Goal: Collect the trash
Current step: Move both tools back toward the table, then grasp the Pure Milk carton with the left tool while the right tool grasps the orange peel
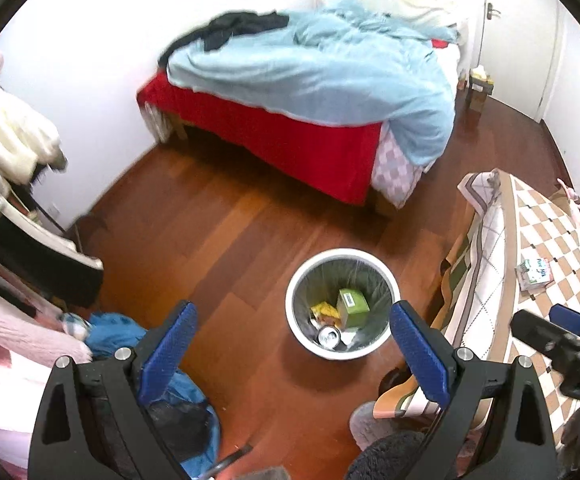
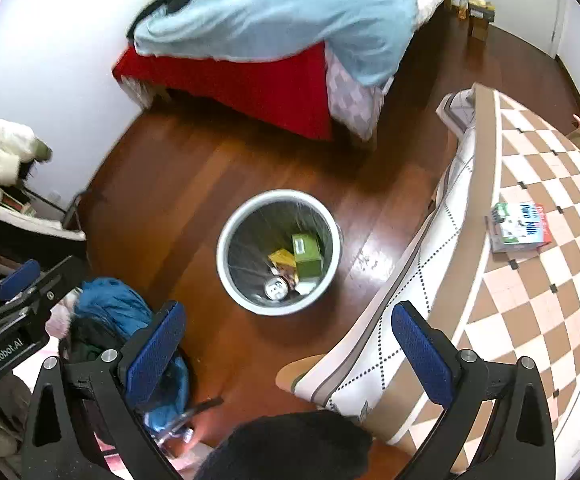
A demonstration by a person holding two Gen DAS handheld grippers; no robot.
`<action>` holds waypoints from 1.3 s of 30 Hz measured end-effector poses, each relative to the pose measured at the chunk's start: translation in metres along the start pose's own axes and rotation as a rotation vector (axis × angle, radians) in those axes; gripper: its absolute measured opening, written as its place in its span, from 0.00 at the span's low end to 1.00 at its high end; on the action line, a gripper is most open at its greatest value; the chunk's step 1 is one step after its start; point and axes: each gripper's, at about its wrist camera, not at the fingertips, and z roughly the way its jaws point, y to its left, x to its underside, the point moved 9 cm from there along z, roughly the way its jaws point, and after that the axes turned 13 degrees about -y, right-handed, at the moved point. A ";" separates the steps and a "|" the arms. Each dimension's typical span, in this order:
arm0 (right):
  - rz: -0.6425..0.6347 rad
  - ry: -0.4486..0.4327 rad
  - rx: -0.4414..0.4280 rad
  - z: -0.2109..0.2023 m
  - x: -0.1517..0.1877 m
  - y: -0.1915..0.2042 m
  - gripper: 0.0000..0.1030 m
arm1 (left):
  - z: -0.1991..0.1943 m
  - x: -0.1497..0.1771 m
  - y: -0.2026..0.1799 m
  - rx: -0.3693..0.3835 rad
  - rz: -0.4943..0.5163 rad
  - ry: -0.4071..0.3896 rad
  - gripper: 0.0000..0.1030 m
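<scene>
A white trash bin (image 1: 296, 280) (image 2: 226, 236) with a dark liner stands on the wooden floor. Inside it lie a green box (image 1: 353, 306) (image 2: 307, 254), a yellow wrapper (image 1: 324, 311) (image 2: 283, 258) and a can (image 1: 328, 336) (image 2: 276, 289). A flattened milk carton (image 1: 534, 274) (image 2: 518, 226) lies on the checkered table to the right. My left gripper (image 1: 294, 344) is open and empty, above and in front of the bin. My right gripper (image 2: 288, 340) is open and empty, above the floor between bin and table edge. The right gripper also shows at the right edge of the left wrist view (image 1: 562, 328); the left gripper at the left edge of the right wrist view (image 2: 14, 296).
A bed (image 1: 274, 136) (image 2: 250, 84) with a red sheet and light blue duvet stands at the back. The table with a checkered cloth (image 1: 530, 232) (image 2: 530, 280) fills the right. Blue clothing (image 1: 130, 336) (image 2: 114, 304) lies on the floor at left, beside a chair piled with clothes (image 1: 10, 152).
</scene>
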 end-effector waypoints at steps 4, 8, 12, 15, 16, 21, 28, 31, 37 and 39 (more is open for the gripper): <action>0.095 -0.092 -0.072 -0.042 -0.009 -0.009 1.00 | -0.020 -0.014 -0.030 0.029 0.032 -0.056 0.95; 0.164 -0.165 -0.056 -0.077 -0.014 -0.044 1.00 | -0.023 -0.015 -0.089 0.090 0.083 -0.070 0.95; 0.253 -0.219 0.039 -0.109 -0.005 -0.115 1.00 | -0.009 0.002 -0.166 0.169 0.141 -0.027 0.95; 0.338 -0.232 0.145 -0.125 0.012 -0.184 1.00 | 0.003 0.020 -0.222 0.216 0.180 0.004 0.95; 0.370 -0.229 0.180 -0.129 0.020 -0.208 1.00 | 0.009 0.029 -0.245 0.238 0.192 0.019 0.95; 0.558 -0.223 0.363 -0.151 0.066 -0.331 1.00 | 0.030 0.057 -0.335 0.299 0.307 0.079 0.95; 0.786 -0.171 0.517 -0.157 0.130 -0.471 1.00 | 0.079 0.056 -0.420 0.327 0.734 -0.003 0.95; 0.849 -0.141 0.526 -0.147 0.143 -0.502 0.95 | 0.100 0.052 -0.437 0.339 0.855 -0.011 0.94; 0.950 -0.092 0.573 -0.121 0.156 -0.540 0.68 | 0.120 0.060 -0.453 0.447 0.931 0.065 0.94; 0.957 -0.092 0.595 -0.117 0.155 -0.544 0.64 | 0.125 0.066 -0.457 0.471 0.949 0.092 0.94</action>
